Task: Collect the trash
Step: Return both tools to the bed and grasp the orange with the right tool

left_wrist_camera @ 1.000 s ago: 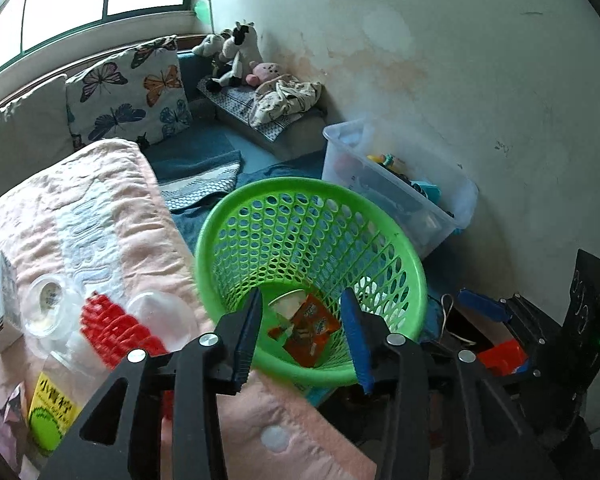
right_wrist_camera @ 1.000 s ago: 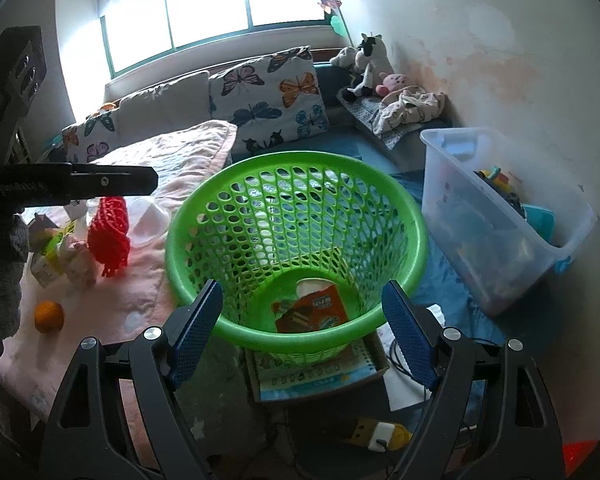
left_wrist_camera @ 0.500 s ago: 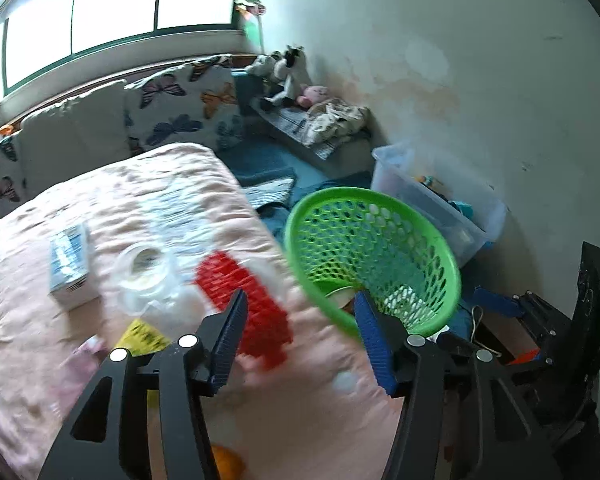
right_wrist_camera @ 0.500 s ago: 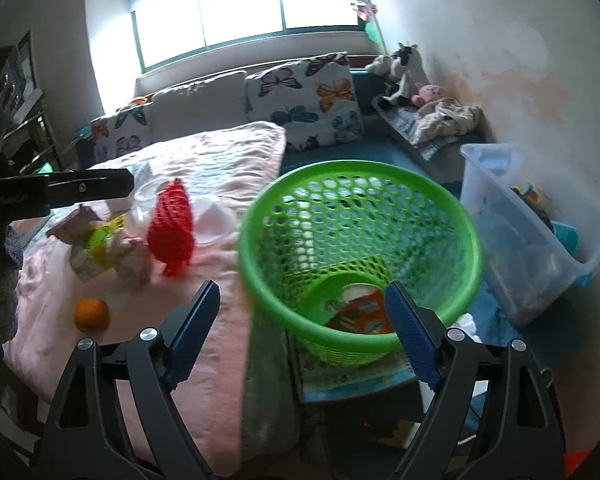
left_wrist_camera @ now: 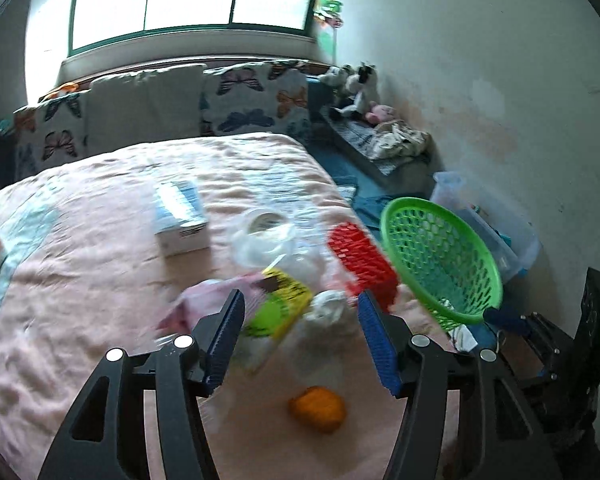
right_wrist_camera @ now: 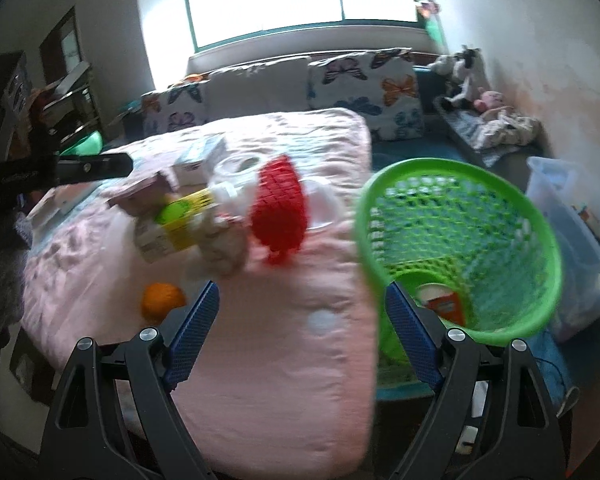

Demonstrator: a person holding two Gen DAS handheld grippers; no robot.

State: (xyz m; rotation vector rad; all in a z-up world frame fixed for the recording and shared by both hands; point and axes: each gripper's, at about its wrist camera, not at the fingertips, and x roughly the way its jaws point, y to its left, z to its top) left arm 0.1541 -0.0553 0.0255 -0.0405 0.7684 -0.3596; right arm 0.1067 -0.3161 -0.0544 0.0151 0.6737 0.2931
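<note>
**Both grippers off the basket, now over the trash pile**

Change: 1 s ago both wrist views looked down into the green basket [right_wrist_camera: 460,240]; now both have swung left to the pink bedspread [left_wrist_camera: 80,260]. Views are motion-blurred, so the swing is prob. still under way.

Left gripper [left_wrist_camera: 300,320]: jaws spread wide, nothing between them. It hangs above the yellow-green carton [left_wrist_camera: 278,312], with a crumpled white wad [left_wrist_camera: 328,308] just beside it.

Right gripper [right_wrist_camera: 300,316]: released, empty, over bare bedspread near the basket rim.

Trash location: already in the basket, an orange-red wrapper [right_wrist_camera: 444,304]. Remaining on the bed: carton, wad, red mesh piece [left_wrist_camera: 360,260], clear plastic container [left_wrist_camera: 264,232], white-blue box [left_wrist_camera: 180,220], orange fruit [left_wrist_camera: 318,408] (unclear if it counts as trash).

Assessment: one drop appears done and a fresh pick cycle is starting. Likely next target for the left gripper is the carton. Most of the job remains.
</note>
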